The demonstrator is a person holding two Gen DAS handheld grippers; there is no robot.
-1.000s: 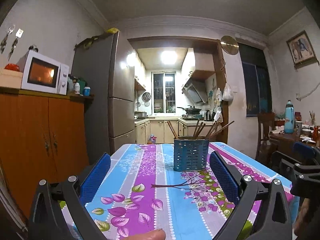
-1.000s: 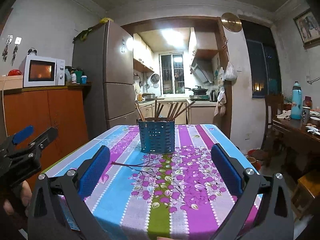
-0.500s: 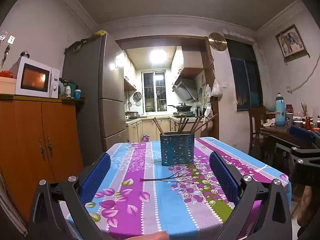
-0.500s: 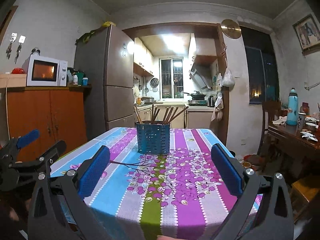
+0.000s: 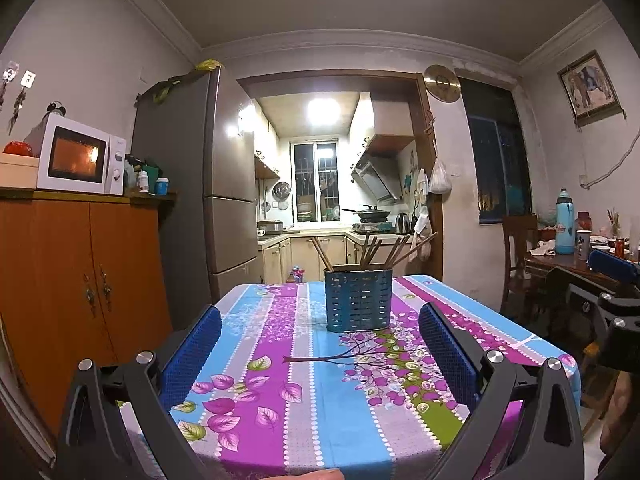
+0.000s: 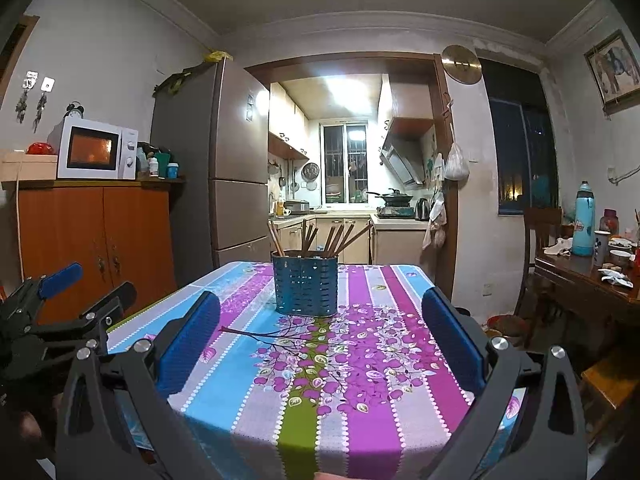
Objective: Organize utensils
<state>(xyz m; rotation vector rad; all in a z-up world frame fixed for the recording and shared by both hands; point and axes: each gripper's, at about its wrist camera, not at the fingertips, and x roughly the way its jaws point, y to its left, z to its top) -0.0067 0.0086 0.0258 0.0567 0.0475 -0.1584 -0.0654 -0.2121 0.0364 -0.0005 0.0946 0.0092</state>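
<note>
Chopsticks, brown wooden ones, all stand in the blue perforated metal holder mid-table on the floral striped tablecloth; both claws, left and right, have pulled back from it, gaping wide, empty — looks finished.

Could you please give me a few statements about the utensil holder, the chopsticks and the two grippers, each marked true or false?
1. The blue utensil holder stands upright on the floral tablecloth. True.
2. The chopsticks lie loose on the tablecloth. False: they stand in the holder.
3. The left gripper is open and empty. True.
4. The right gripper is shut on a chopstick. False: it is open, holding nothing.
5. The microwave sits on the wooden cabinet. True.
</note>
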